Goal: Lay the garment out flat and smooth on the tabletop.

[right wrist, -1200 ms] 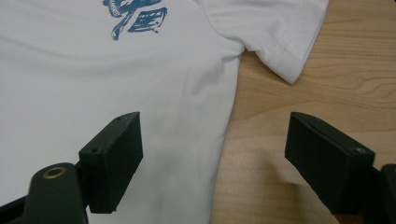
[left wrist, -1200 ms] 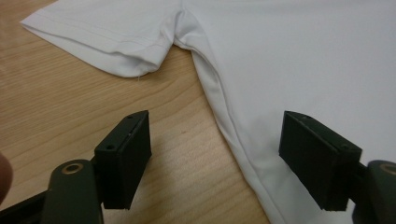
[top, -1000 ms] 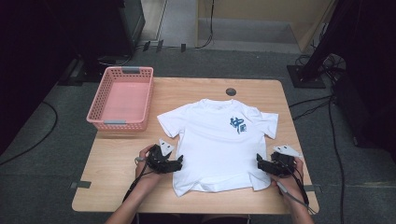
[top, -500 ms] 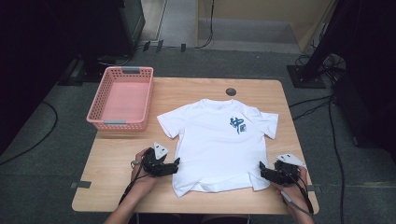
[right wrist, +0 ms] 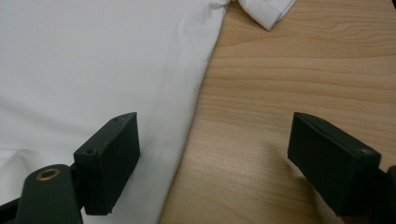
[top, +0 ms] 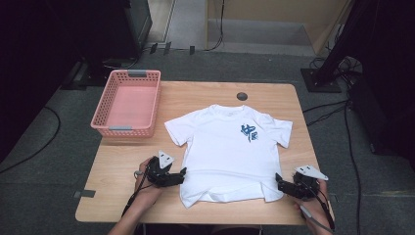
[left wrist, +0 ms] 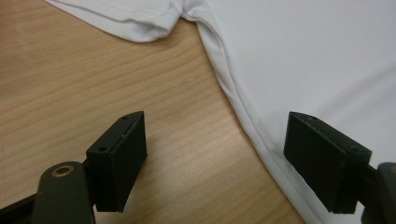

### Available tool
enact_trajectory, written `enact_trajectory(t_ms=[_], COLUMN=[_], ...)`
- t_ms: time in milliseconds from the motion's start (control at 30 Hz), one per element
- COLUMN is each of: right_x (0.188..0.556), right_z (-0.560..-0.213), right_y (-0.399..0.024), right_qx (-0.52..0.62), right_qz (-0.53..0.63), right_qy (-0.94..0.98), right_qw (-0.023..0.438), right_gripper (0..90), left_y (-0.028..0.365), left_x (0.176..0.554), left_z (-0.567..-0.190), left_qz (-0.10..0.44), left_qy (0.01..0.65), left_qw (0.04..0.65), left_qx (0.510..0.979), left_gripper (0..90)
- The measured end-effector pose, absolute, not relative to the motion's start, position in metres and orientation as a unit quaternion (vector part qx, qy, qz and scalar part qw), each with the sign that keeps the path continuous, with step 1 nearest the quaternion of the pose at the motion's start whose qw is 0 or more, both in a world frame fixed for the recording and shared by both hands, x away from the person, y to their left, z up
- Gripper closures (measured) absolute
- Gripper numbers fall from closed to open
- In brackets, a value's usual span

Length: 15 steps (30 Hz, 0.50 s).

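Grippers have slid down-frame along the white T-shirt (top: 230, 152), spread mid-table; left gripper (top: 182, 174) and right gripper (top: 279, 182) now straddle its side edges near the hem, jaws wide, gripping nothing; pinch likely next.

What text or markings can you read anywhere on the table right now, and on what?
Blue print on the chest of the white T-shirt, at: too small and blurred to read.
Pink basket, wooden table: no readable text.
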State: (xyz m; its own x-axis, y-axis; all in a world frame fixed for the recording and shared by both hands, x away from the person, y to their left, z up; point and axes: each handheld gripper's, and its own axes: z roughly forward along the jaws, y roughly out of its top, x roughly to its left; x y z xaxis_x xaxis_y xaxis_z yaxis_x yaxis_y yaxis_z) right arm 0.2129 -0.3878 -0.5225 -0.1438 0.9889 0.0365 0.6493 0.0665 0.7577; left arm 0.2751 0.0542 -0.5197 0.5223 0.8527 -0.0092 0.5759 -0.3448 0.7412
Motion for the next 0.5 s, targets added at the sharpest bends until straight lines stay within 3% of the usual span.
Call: enact_trajectory(t_ms=[133, 500], right_x=[0.202, 0.161], right_z=[-0.515, -0.506], right_y=[-0.383, -0.350], right_qx=[0.602, 0.555], right_qz=[0.341, 0.373], right_qy=[0.674, 0.707], right_qw=[0.259, 0.229], right_gripper=[18.3, 41.7], left_y=[0.053, 0.046], left_x=[0.260, 0.224], left_z=[-0.517, -0.514], left_qz=[0.188, 0.165], left_qy=[0.447, 0.426], left_qw=[0.366, 0.378], left_qx=[0.794, 0.805], left_gripper=[21.6, 21.6])
